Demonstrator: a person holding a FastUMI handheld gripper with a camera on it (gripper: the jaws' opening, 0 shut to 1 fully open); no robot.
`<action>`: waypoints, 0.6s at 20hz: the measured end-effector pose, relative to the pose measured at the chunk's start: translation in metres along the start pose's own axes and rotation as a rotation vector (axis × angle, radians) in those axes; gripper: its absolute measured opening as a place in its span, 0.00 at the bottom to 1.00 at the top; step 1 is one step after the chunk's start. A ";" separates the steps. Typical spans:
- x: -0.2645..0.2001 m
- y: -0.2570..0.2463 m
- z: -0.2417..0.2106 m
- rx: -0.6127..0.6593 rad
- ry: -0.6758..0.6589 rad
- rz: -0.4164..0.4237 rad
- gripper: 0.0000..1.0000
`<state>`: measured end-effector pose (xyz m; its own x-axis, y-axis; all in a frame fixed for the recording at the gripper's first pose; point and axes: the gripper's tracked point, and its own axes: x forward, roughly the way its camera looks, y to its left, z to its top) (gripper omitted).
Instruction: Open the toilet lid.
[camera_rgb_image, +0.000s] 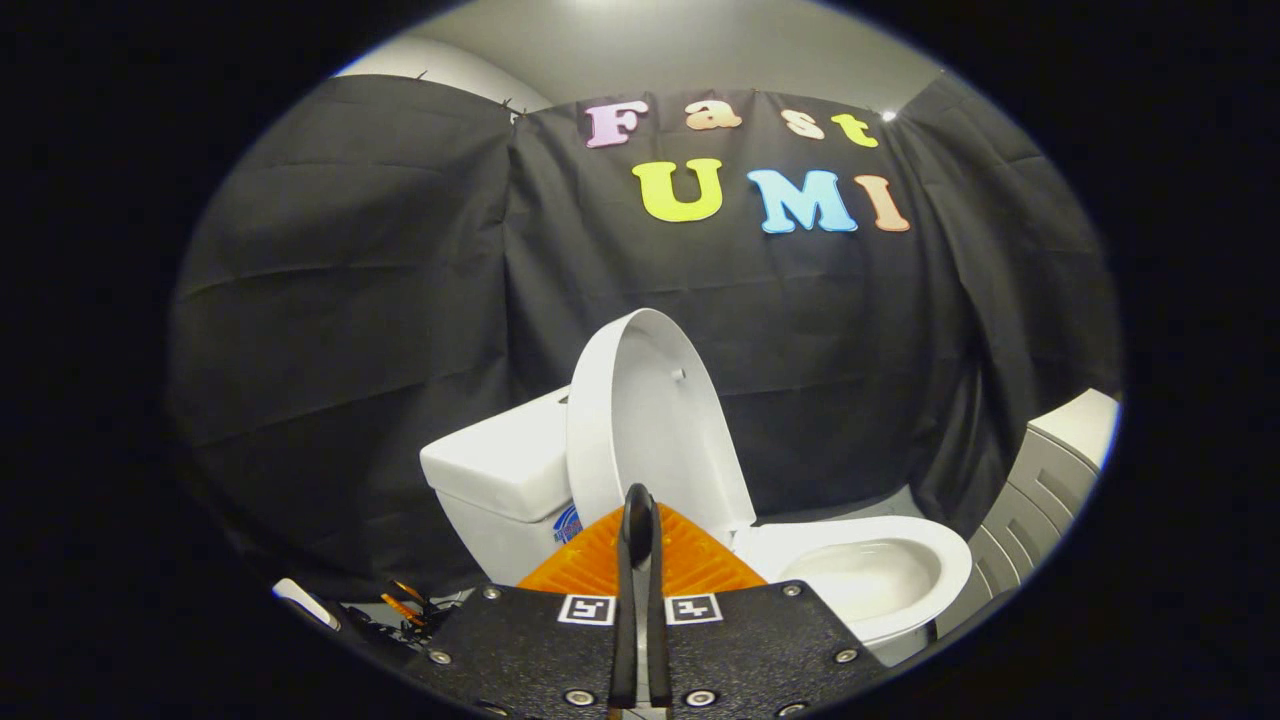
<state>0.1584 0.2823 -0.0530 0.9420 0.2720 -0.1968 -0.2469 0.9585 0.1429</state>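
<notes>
The white toilet lid (650, 420) stands raised, leaning back toward the white tank (500, 470). The seat and open bowl (870, 575) lie exposed beside it. My gripper (638, 512) is shut, its two fingers pressed together with nothing between them. The fingertips sit in front of the lid's lower part; I cannot tell whether they touch it.
A grey cabinet with a white top (1050, 480) stands past the bowl. Loose cables and small parts (400, 605) lie on the floor near the tank's base. Black cloth walls close in behind the toilet.
</notes>
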 end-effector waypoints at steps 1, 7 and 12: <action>0.001 0.006 -0.003 0.019 0.014 0.030 0.07; -0.017 -0.004 0.000 -0.008 0.000 0.023 0.96; -0.042 -0.018 0.048 -0.031 -0.102 0.017 0.96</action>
<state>0.1346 0.2497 -0.0008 0.9555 0.2793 -0.0950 -0.2681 0.9565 0.1147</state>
